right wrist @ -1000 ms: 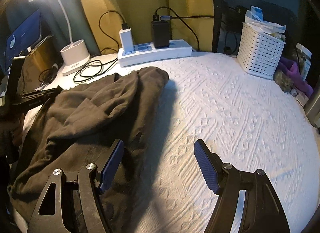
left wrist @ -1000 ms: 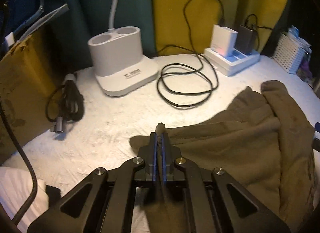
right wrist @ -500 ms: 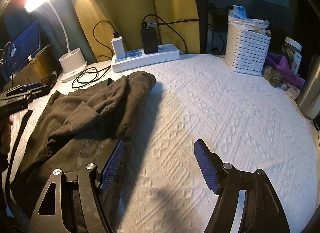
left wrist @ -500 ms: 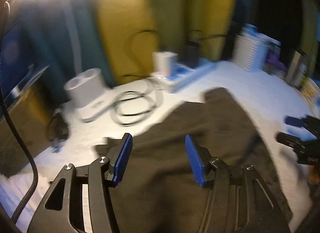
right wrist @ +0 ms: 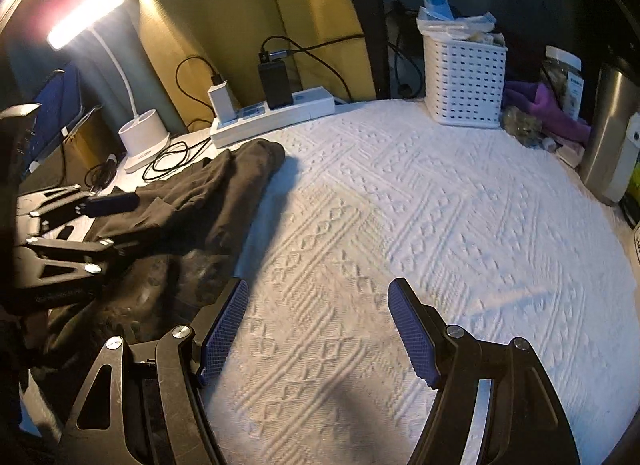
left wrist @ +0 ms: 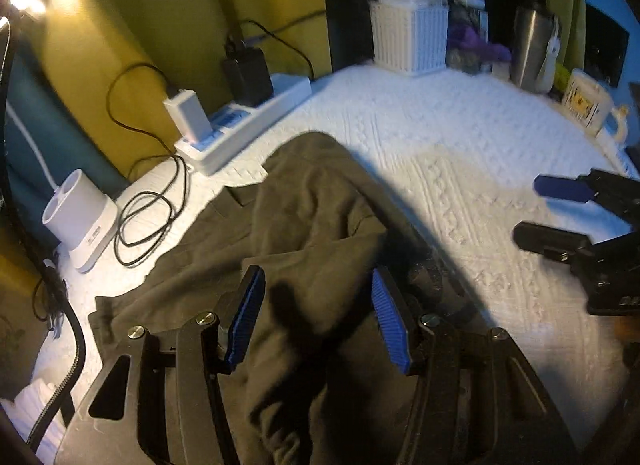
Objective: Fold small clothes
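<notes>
A second earlier the left gripper [left wrist: 318, 315] had been pinched together on an edge of the dark olive garment [left wrist: 312, 233]; by this moment its jaws stood apart with nothing pressed between the blue pads [left wrist: 390, 321], and the cloth simply lay beneath them. The left wrist view had also swung from the lamp base [left wrist: 78, 225] side toward the middle of the white quilted surface [right wrist: 420, 225], so the release looked done and the hand was moving on. Judgement: one fold or drag was finished, and a new grasp point was needed. The garment lay bunched on the left part of the surface, one rolled end near the power strip [right wrist: 276, 115]; it was still lumpy, not a flat fold. The right gripper [right wrist: 318, 333] hung with jaws wide apart over bare quilt just beside the garment's edge, holding nothing. Containers: the white slotted basket [right wrist: 464, 81] at the back held pale packets, contents not legible. A lidded jar [right wrist: 562, 77] and a steel canister [right wrist: 610, 133] stood to its right; their contents could not be determined.
</notes>
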### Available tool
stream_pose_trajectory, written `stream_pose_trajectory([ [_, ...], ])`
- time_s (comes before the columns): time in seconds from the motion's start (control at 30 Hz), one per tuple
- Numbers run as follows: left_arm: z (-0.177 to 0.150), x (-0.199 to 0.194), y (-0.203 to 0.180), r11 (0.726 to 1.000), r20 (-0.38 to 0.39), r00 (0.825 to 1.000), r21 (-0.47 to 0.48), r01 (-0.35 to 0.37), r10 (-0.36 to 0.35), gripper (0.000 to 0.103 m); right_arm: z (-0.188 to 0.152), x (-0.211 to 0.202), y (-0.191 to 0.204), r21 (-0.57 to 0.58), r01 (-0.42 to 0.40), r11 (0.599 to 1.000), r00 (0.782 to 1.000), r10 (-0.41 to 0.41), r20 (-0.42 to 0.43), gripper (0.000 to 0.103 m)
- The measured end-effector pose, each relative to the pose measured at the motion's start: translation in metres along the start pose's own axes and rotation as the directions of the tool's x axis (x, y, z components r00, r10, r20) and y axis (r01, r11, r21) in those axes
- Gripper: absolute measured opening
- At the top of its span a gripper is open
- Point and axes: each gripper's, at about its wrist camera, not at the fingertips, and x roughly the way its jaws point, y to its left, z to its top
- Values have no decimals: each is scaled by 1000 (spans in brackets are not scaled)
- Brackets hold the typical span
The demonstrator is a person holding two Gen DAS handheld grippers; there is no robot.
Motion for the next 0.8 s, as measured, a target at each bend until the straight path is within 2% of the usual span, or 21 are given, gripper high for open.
stream_pose_trajectory([
  [0.17,1,14,-5,1000,-23,1000,26,-16,17,55,0,5,-8,13,-17,1000,1000,18,-7,74],
  [0.3,1,13,2,1000,1,1000,8,-5,5,52,0,11,-9,13,-28,1000,999,28,-20,74],
  [0.33,0,11,2,1000,12,1000,8,-2,2,37,0,13,-9,12,-29,1000,999,29,-23,74],
  [0.4,0,10,5,1000,17,1000,3,-3,3,20,0,14,-9,11,-30,999,999,31,-26,74],
  [0.5,-1,6,13,1000,33,999,-28,0,1,9,0,19,-4,1,-27,1000,999,27,-36,74],
  [0.63,-2,-5,30,996,72,997,-84,8,-2,8,2,21,2,-14,-22,1000,999,21,-41,74],
  [0.8,-6,-22,55,991,125,992,-136,-14,31,7,7,21,15,-44,-20,999,999,19,-40,74],
])
